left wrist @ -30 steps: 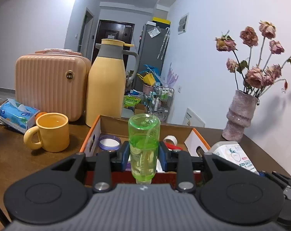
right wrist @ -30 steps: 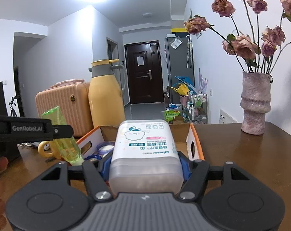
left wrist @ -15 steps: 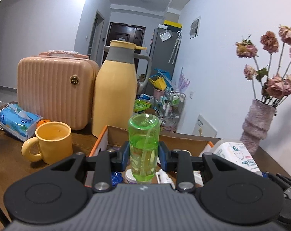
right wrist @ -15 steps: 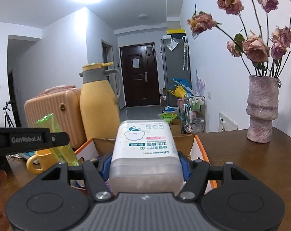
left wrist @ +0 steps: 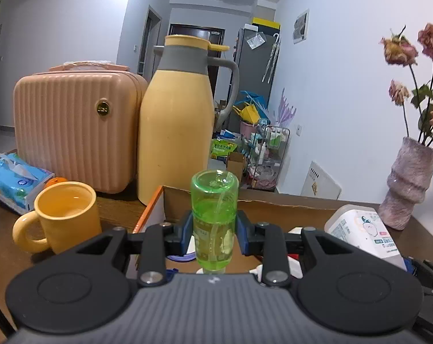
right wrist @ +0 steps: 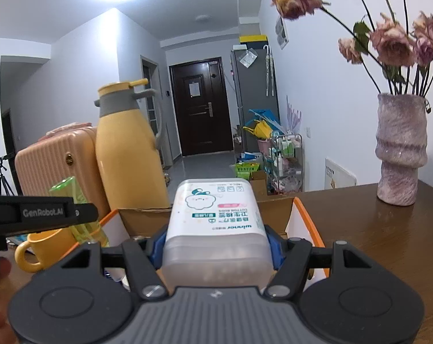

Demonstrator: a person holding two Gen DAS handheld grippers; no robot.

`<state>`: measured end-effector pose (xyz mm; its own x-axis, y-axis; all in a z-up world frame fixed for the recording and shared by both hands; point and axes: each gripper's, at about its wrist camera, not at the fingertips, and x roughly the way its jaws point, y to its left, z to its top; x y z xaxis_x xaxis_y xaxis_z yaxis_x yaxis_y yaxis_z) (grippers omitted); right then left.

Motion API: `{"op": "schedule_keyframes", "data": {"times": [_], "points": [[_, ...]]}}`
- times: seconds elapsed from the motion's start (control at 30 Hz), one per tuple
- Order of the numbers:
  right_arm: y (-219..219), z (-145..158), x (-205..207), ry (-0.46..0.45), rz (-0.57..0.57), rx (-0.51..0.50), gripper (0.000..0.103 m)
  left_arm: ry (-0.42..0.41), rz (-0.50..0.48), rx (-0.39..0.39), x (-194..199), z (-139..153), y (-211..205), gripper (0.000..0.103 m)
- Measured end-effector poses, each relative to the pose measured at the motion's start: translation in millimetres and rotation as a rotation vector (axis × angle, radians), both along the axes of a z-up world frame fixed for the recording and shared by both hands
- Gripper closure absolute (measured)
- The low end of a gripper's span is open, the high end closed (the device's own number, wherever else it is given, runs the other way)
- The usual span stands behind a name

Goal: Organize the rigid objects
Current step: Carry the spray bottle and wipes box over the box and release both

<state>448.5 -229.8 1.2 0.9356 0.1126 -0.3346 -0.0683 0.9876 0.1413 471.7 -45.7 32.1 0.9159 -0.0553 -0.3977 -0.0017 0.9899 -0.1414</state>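
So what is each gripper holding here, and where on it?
The left gripper clamps a green bottle across its middle. The right gripper clamps a white cotton swab box by its two sides.

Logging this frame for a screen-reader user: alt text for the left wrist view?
The left gripper clamps a translucent green plastic bottle above an open orange-edged cardboard box. Behind stand a yellow ceramic mug, tall yellow thermos jug and ribbed peach suitcase.

I see the brown table (left wrist: 116, 203) carrying the cardboard box (left wrist: 156, 212); mug (left wrist: 64, 215), jug (left wrist: 176, 132), suitcase (left wrist: 73, 126) left of it, vase (left wrist: 408, 186) right.
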Motion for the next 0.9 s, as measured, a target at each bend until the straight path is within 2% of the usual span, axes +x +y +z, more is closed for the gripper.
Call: {"op": "schedule_keyframes", "data": {"times": [0.37,0.67,0.8,0.83,0.87,0.9], "points": [[-6.9,-12.5,31.7,0.010,-0.003,-0.022,0.038,0.004,-0.002,0.042,34.2,-10.9,-9.4,0.071],[-4.6,-12.7,48.1,0.001,0.005,-0.059,0.038,-0.003,-0.019,0.076,48.8,-16.3,-10.9,0.071],[-4.6,-15.3,52.8,0.023,0.011,-0.084,0.038,0.020,-0.047,0.081,52.6,-18.8,-8.0,0.070],[-4.3,-16.1,53.7,0.034,0.017,-0.090,0.037,0.024,-0.046,0.081,52.8,-19.7,-7.1,0.061],[-4.4,-16.7,53.6,0.041,0.021,-0.092,0.027,0.020,-0.038,0.087,52.0,-19.8,-6.7,0.053],[-4.7,-16.5,52.3,0.037,0.022,-0.092,0.015,0.011,-0.026,0.097,51.1,-19.1,-6.5,0.035]]}}
